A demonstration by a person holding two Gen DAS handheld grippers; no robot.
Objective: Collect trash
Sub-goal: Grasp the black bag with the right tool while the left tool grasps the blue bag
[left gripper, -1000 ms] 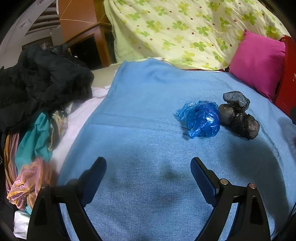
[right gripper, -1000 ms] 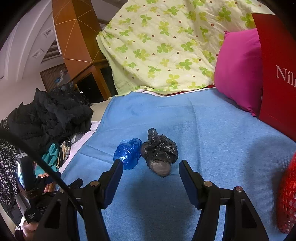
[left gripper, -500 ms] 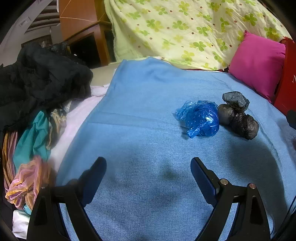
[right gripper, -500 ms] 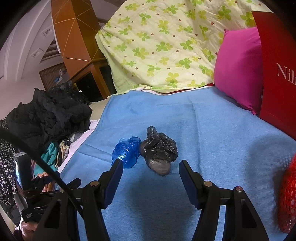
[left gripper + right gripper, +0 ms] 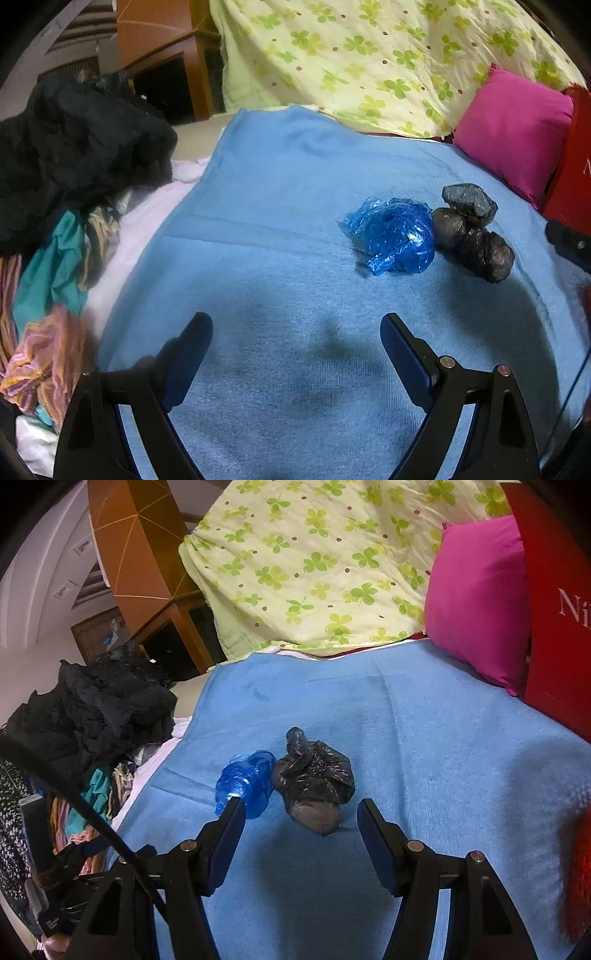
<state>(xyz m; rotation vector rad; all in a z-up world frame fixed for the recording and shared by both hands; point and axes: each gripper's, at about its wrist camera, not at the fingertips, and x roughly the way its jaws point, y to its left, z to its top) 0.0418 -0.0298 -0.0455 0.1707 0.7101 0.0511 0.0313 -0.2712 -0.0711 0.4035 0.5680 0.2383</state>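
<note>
On the blue blanket (image 5: 266, 206) covering the bed, two bits of trash are sitting side by side: a crumpled blue plastic bag (image 5: 391, 236) and a knotted black plastic bag (image 5: 474, 232), touching each other. I'm using the blanket as my reference for everything here.

I'm holding my left tool (image 5: 295, 339) over the near part of the blanket with its jaws spread wide and nothing between them. Both bags are lying further up the blanket from it, off toward its right finger's side, well clear of the pads.

I'm holding my right tool (image 5: 301, 818) low over the blanket too, jaws parted and gripping nothing. In its view the black bag (image 5: 314, 782) is lying just beyond the gap between the fingers, near end almost level with the tips, not touching either pad as far as I can see. The blue bag (image 5: 245, 784) is sitting right behind the tip of the left finger, which is partly covering it, so I can't tell if they're actually touching.

Past the far edge of the blanket there's a yellow quilt with green clovers (image 5: 369, 55) bunched up. At the blanket's far right corner a pink pillow (image 5: 513, 129) is leaning against a red box (image 5: 554, 609). Off the blanket's left edge, a heap of black clothes (image 5: 74, 147) and some colourful ones (image 5: 48, 295) are piling up.
</note>
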